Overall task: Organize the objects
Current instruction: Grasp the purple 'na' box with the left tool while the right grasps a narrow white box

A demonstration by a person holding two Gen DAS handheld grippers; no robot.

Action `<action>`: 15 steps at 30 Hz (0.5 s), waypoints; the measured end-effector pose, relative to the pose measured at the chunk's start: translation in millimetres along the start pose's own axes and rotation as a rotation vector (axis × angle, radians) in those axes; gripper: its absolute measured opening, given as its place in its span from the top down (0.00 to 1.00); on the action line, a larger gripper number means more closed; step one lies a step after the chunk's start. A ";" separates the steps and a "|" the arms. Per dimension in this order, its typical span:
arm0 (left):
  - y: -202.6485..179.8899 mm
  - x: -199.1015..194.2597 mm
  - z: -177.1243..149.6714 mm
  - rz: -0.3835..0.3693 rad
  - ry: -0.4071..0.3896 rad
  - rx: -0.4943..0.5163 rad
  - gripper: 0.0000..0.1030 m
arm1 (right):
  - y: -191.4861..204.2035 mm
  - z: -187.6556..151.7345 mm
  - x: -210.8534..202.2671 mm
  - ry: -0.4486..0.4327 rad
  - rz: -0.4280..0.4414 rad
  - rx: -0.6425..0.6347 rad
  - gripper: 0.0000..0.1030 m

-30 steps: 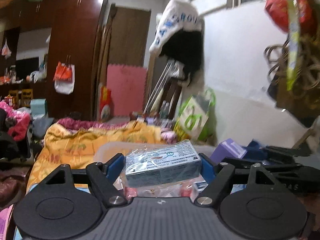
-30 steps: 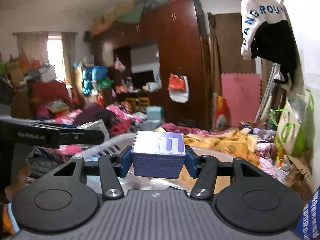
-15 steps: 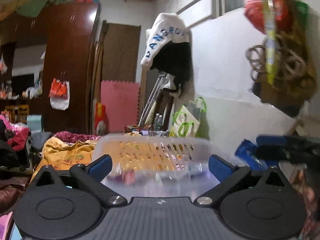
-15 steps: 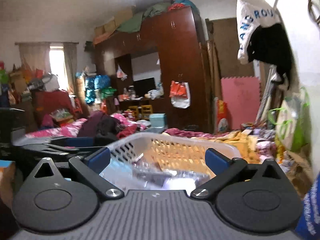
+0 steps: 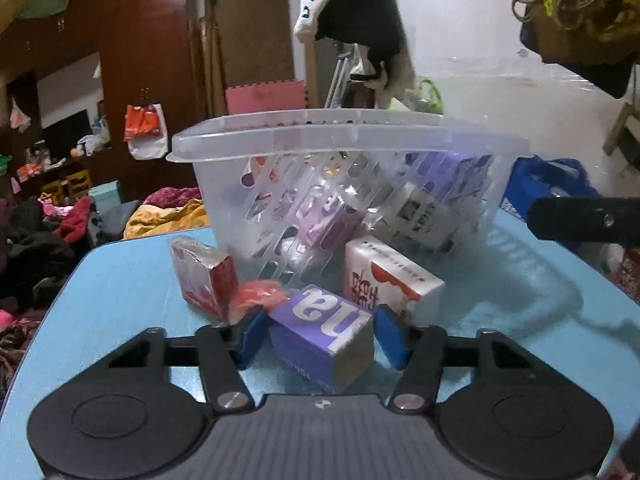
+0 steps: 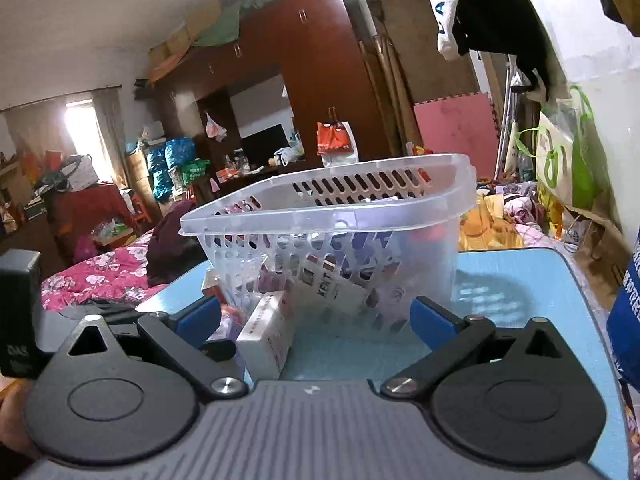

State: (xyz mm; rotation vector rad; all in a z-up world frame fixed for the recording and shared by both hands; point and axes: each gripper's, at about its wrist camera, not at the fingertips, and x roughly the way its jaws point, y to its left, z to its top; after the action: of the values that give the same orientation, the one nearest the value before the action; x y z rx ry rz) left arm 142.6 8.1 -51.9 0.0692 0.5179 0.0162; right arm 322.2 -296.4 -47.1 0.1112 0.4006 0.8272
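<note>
Purple and white, the small box sits on the blue table, right between the fingers of my left gripper. The blue pads look very near its sides, but I cannot tell if they are squeezing it yet. I think it is a light cardboard box, stiff enough to hold by its two flat sides, but it would dent if I pinch too hard. It sits a bit turned, so a corner could slip out.

Just behind it lie a white and red pack and a red box, both close to the clear plastic basket. That basket already has boxes inside.

My right gripper is spread wide with nothing in it, facing the basket.
</note>
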 end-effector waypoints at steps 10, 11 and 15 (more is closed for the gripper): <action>19.9 -48.2 -22.8 0.084 -0.042 0.042 0.40 | 42.5 -21.6 45.8 0.156 0.042 -0.116 0.35; 23.2 -50.8 -24.0 0.078 -0.043 0.042 0.40 | 46.6 -21.9 52.7 0.175 0.036 -0.138 0.35; 31.1 -54.0 -22.6 0.047 -0.059 0.033 0.29 | 54.5 -28.4 69.3 0.243 0.006 -0.198 0.66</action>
State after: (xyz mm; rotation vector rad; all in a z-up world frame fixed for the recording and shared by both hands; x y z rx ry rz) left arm 84.5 38.8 -42.7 0.1143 0.4577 0.0515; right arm 315.4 -210.4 -80.5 -0.1738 0.5445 0.8854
